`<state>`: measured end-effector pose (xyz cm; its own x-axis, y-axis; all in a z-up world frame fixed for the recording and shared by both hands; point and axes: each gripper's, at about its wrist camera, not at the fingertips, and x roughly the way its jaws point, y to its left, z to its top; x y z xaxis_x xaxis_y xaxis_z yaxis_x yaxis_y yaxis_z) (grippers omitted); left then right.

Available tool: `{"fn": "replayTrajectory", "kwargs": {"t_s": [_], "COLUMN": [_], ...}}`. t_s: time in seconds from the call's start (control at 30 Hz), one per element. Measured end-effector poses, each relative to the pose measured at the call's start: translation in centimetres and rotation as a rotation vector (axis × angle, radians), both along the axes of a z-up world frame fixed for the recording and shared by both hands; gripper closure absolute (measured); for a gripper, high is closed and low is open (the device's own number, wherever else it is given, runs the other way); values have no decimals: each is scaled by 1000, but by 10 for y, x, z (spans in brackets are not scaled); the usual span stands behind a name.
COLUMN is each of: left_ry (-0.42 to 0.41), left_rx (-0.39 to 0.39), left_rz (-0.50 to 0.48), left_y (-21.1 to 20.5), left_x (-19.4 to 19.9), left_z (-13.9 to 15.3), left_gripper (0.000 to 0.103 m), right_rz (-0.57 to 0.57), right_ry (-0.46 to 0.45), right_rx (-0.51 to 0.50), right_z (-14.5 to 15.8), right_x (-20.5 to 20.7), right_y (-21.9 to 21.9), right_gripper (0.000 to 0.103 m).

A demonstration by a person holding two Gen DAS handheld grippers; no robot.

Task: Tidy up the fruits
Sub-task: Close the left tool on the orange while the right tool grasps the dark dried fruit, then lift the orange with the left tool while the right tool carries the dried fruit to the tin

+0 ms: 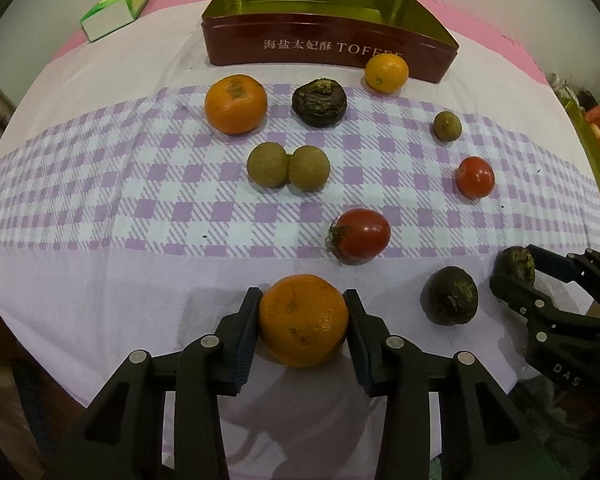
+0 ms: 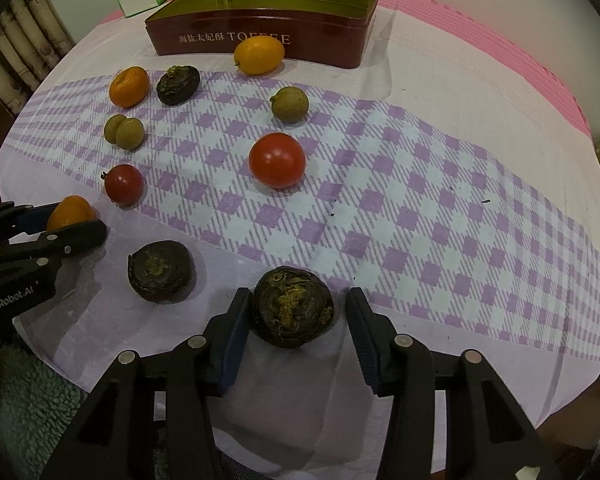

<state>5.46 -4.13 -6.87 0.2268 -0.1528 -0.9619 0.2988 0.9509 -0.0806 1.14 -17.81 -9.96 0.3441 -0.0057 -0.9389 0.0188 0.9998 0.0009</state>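
Left gripper (image 1: 303,320): pointing steeply down at the near edge of the table, jaws standing narrow, both pads pressing on the sides of a mandarin (image 1: 303,320) that is sitting on the plain part of the cloth (image 1: 100,280).

Right gripper (image 2: 293,312): also pointing steeply down, jaws bracketing a dark water chestnut (image 2: 293,307); the left pad is lying against its side, while a narrow gap is showing at the right pad, so it is not yet gripping it from both sides.

Tin (image 1: 328,46): dark red outside, gold inside, printed "TOFFEE", standing open at the far side of the table; the part of its interior that is showing is holding nothing.

Fruit lying loose on the checked cloth:
- a kumquat (image 1: 386,73) resting just in front of the tin wall;
- a second mandarin (image 1: 236,104), with a second water chestnut (image 1: 319,102) beside it;
- two longans (image 1: 288,167) touching each other;
- a single longan (image 1: 447,125), well apart from the pair;
- two cherry tomatoes, one small (image 1: 475,177) and one larger (image 1: 362,235) with its stem on;
- a third water chestnut (image 1: 452,295) sitting between the two grippers.

Green and white carton (image 1: 114,10): lying at the far left corner, apart from the fruit.
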Motion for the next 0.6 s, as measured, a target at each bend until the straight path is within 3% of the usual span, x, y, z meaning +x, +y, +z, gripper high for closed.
{"fn": "replayTrajectory", "kwargs": {"t_s": [0.23, 0.33, 0.6], "left_ry": [-1, -2, -4], "left_rx": [4, 5, 8], "left_rz": [-3, -1, 1], "left_y": [4, 0, 0], "left_x": [1, 0, -1], "left_z": [1, 0, 1], "left_gripper": [62, 62, 62], "right_rz": [-2, 3, 1], "right_ry": [-4, -8, -13], "right_rx": [3, 1, 1], "right_z": [0, 0, 1], "right_x": [-1, -1, -1], "right_y": [0, 0, 0], "right_gripper": [57, 66, 67]}}
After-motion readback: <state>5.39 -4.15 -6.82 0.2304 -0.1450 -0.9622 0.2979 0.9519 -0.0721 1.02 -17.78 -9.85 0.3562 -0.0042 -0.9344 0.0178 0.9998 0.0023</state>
